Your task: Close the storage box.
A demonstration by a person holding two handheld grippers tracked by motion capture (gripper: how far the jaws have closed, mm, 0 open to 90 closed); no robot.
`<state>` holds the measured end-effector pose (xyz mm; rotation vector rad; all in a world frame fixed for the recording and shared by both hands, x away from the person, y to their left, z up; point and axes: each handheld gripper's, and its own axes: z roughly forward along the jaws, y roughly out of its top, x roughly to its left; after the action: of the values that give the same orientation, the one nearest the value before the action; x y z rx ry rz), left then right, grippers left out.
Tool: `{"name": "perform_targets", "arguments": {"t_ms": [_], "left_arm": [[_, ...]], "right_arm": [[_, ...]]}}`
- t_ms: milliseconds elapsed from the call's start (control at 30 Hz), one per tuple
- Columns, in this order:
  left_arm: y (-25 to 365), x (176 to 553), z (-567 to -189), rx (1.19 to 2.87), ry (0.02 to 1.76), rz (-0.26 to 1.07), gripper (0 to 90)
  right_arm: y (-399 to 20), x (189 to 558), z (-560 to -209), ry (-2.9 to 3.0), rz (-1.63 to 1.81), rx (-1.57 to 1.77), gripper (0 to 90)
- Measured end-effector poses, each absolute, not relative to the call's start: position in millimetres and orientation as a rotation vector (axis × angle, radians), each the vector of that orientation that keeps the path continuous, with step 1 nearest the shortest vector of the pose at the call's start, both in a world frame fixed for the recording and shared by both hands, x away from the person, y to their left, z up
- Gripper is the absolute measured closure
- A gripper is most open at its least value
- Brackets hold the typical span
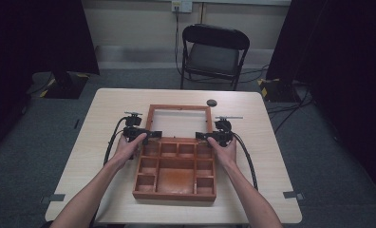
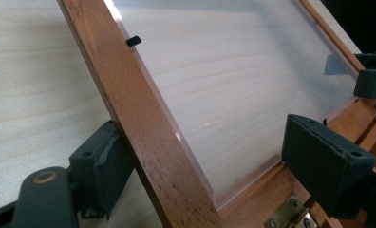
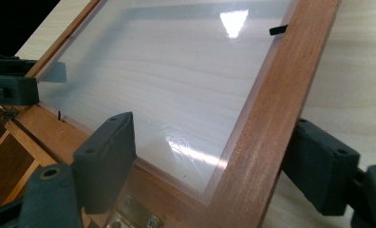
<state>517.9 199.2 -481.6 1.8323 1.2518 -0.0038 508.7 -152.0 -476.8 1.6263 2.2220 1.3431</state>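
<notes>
A wooden box (image 1: 174, 194) with several compartments lies open on the table, its lid (image 1: 150, 118) folded back flat. The lid is a wooden frame around a clear pane (image 2: 233, 71). My left gripper (image 1: 150, 135) stands open astride the lid's left rail (image 2: 138, 133) near the hinge (image 2: 290, 216), one jaw against the rail's outer side and the other over the pane. My right gripper (image 1: 202, 136) stands open astride the right rail (image 3: 271, 109) in the same way. The left gripper view shows the right gripper (image 2: 373, 71) across the pane, and the right gripper view shows the left gripper (image 3: 10, 83).
A small dark round object (image 1: 211, 102) lies on the table (image 1: 105, 109) just beyond the lid's far right corner. A black folding chair (image 1: 214, 52) stands behind the table. Cables trail from both grippers along the forearms.
</notes>
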Motion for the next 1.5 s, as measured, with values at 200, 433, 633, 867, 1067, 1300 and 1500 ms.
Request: {"name": "perform_targets", "arguments": {"t_ms": [200, 433, 633, 867, 1067, 1300, 1500], "left_arm": [[195, 517, -471, 1.883, 1.239, 0.05, 19.7], [197, 518, -470, 1.878, 1.232, 0.046, 21.9], [202, 516, -462, 1.864, 1.216, 0.079, 30.2], [207, 515, -458, 1.845, 1.192, 0.096, 39.0], [208, 513, -453, 1.844, 1.183, 0.115, 42.3], [210, 510, -446, 1.833, 1.166, 0.143, 46.8], [209, 504, -441, 1.834, 1.166, 0.178, 48.1]], "right_arm": [[-154, 506, -470, 2.189, 1.351, 1.586, 30.3], [-156, 507, -467, 2.182, 1.36, 1.582, 33.1], [-160, 506, -461, 2.157, 1.402, 1.582, 39.7], [-165, 505, -455, 2.127, 1.46, 1.578, 44.9], [-167, 503, -450, 2.119, 1.462, 1.567, 52.2], [-171, 500, -444, 2.109, 1.48, 1.548, 56.8], [-172, 497, -440, 2.112, 1.475, 1.526, 60.4]]}}
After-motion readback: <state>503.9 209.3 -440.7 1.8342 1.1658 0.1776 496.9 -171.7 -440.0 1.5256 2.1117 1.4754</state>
